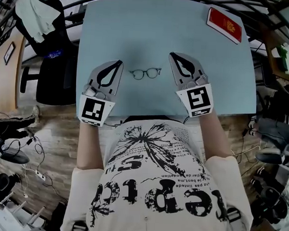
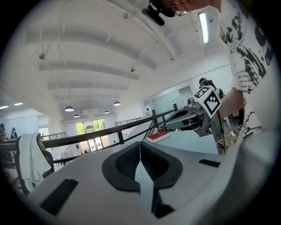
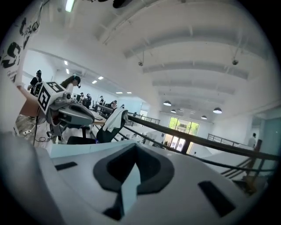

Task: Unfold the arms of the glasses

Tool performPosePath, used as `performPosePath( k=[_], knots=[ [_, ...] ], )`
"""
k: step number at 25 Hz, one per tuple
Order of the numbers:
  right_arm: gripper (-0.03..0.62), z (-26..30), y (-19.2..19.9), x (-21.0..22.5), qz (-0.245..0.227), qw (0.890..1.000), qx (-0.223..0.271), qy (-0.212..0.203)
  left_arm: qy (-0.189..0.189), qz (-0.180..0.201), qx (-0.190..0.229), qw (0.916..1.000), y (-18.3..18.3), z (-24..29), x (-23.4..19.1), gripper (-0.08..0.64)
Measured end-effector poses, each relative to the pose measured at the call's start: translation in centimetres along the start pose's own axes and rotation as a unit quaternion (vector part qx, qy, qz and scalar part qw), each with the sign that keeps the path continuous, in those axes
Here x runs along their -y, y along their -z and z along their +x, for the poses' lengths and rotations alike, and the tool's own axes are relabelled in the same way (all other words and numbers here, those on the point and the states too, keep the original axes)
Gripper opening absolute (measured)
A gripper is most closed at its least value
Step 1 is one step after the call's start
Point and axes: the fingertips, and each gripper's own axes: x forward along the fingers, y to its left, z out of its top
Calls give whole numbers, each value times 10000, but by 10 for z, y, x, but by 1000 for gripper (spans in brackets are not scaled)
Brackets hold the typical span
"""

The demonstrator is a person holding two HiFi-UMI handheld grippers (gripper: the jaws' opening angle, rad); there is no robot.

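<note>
while the glasses [image 1: 145,73] lie on the pale blue table [image 1: 139,21], toward its near side, they are flanked by the left gripper [image 1: 119,62] and the right gripper [image 1: 172,55]. neither gripper is touching them. the frame is seen from above with both round lenses visible; whether its arms are folded cannot be told at this size.

left gripper: jaws pressed together, tips meeting in a thin line, nothing caught between them. it is pointed roughly level across the table top.

right gripper: jaws likewise pressed together and empty, also pointed roughly level.

a marker cube is seen at the near end of each gripper, close to the table's near edge. a red booklet [image 1: 225,24] is noted at the far right corner of the table, well apart from the glasses. a dark chair [image 1: 51,60] with a pale garment [image 1: 36,12] draped over it stands off the table's left side.
</note>
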Motion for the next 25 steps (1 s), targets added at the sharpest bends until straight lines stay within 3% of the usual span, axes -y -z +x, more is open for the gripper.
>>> performPosePath(
  k=[4,7,15,25],
  knots=[
    [9,-11,-20,5,112,9992,339,154,-592,-88,-137,9981,-6,-2,-16,18],
    [9,-13,-25,6,149,9986,418,272,-769,-221,-98,9967,-9,-5,-25,18],
    [8,-15,-18,10,254,9985,360,323,-735,-232,169,9969,-26,-6,-25,18],
    [8,-10,-11,8,318,9988,277,267,-789,-318,49,9964,-23,6,-28,18]
  ],
)
